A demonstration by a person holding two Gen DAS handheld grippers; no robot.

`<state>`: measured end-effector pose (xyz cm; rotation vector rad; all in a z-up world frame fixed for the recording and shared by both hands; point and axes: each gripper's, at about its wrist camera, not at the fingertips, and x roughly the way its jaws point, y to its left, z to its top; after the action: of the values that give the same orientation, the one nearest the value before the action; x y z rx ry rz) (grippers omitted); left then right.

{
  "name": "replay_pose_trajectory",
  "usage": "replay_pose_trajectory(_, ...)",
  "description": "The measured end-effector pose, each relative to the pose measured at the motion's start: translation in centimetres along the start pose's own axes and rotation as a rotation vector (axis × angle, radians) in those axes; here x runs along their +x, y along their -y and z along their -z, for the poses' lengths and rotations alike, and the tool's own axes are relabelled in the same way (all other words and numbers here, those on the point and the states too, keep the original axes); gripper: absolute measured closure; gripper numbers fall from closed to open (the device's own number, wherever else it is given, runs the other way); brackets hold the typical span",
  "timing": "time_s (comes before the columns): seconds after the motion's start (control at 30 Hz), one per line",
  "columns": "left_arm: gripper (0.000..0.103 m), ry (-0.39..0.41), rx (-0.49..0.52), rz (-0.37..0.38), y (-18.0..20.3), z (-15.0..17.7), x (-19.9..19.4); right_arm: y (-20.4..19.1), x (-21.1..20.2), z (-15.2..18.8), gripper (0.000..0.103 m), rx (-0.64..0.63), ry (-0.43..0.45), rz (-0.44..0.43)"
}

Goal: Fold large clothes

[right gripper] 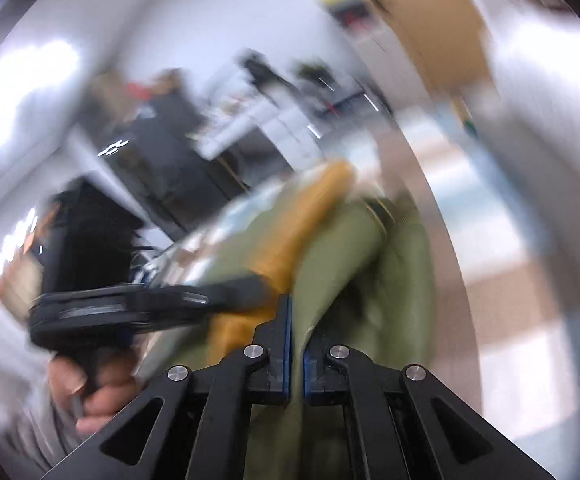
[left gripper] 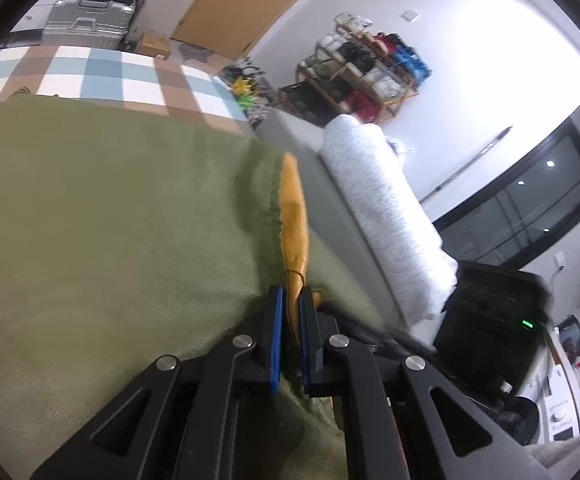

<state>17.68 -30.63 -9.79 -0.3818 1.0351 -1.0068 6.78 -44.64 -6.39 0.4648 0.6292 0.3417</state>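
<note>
Left wrist view: the left claw (left gripper: 290, 300) is clenched on the mustard-yellow edge (left gripper: 295, 216) of an olive-green garment (left gripper: 110, 220), which spreads from 6 to 10 o'clock over a checked bed cover (left gripper: 102, 72). A rolled white blanket (left gripper: 385, 216) lies at 3 o'clock, a cluttered rack (left gripper: 361, 76) at 1 o'clock, a silver suitcase (left gripper: 90, 20) at 11 o'clock.

Right wrist view, heavily blurred: the right claw (right gripper: 297, 320) grips a fold of the same green garment (right gripper: 345, 248), its yellow lining (right gripper: 290, 240) running toward 12 o'clock. At 9 o'clock the left claw (right gripper: 266, 284) reaches in, a hand (right gripper: 94, 388) on its handle at 8 o'clock.
</note>
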Motion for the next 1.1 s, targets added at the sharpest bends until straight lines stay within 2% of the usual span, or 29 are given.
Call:
replay_pose_trajectory(0.03,0.101,0.006,0.006,-0.004,0.1,0.0,-0.1,0.5,0.3,-0.1,0.101,0.003,-0.014,0.008)
replay_pose_trajectory(0.1,0.101,0.012,-0.005,0.004,0.1,-0.4,0.1,3.4,2.5,0.5,0.101,0.114,-0.116,0.096)
replay_pose_trajectory(0.13,0.101,0.007,-0.016,0.016,0.0,-0.5,0.3,5.0,3.8,1.3,0.101,0.198,-0.175,0.101)
replay_pose_trajectory(0.17,0.101,0.006,-0.016,0.015,0.0,-0.5,0.5,5.3,4.0,1.8,0.101,0.216,-0.168,0.102)
replay_pose_trajectory(0.27,0.101,-0.001,-0.002,0.002,0.4,-0.4,0.9,4.1,4.0,1.8,0.100,0.158,-0.166,0.158)
replay_pose_trajectory(0.43,0.101,-0.014,0.000,-0.013,0.8,-0.8,1.3,4.1,4.3,2.2,0.100,0.154,-0.171,0.160)
replay_pose_trajectory(0.5,0.101,-0.071,0.012,-0.058,0.6,-0.7,2.9,4.0,4.4,1.8,0.100,0.137,-0.169,0.167)
replay_pose_trajectory(0.57,0.102,-0.120,-0.024,-0.085,-0.7,-0.1,4.0,3.4,3.5,1.6,0.095,0.097,-0.163,0.188)
replay_pose_trajectory(0.67,0.101,-0.104,-0.017,-0.085,-0.6,0.1,3.7,2.9,1.5,1.6,0.080,0.078,-0.186,0.221)
replay_pose_trajectory(0.73,0.101,-0.099,-0.019,-0.084,-0.6,0.1,3.5,2.5,-0.7,1.7,0.077,0.078,-0.184,0.253)
replay_pose_trajectory(0.77,0.101,-0.100,-0.021,-0.083,-0.6,0.1,3.4,2.4,-1.5,1.7,0.077,0.086,-0.180,0.232)
replay_pose_trajectory(0.8,0.101,-0.097,-0.029,-0.079,-0.7,0.1,3.4,2.1,-2.7,1.6,0.076,0.118,-0.176,0.150)
replay_pose_trajectory(0.87,0.101,-0.089,-0.039,-0.070,-0.8,0.1,3.1,1.8,-3.1,1.6,0.062,0.180,-0.183,0.012)
replay_pose_trajectory(0.97,0.101,-0.071,-0.050,-0.056,-0.6,0.0,2.7,1.9,-0.3,2.0,0.060,0.249,-0.257,-0.086)
replay_pose_trajectory(1.0,0.101,-0.066,-0.047,-0.053,-0.5,-0.1,2.7,2.0,0.4,2.2,0.063,0.271,-0.279,-0.108)
replay_pose_trajectory(1.03,0.101,-0.061,-0.045,-0.052,-0.3,-0.2,2.8,2.0,1.6,2.5,0.077,0.281,-0.305,-0.154)
replay_pose_trajectory(1.1,0.101,-0.058,-0.045,-0.057,-0.2,-0.2,2.9,1.6,2.6,2.8,0.085,0.267,-0.318,-0.179)
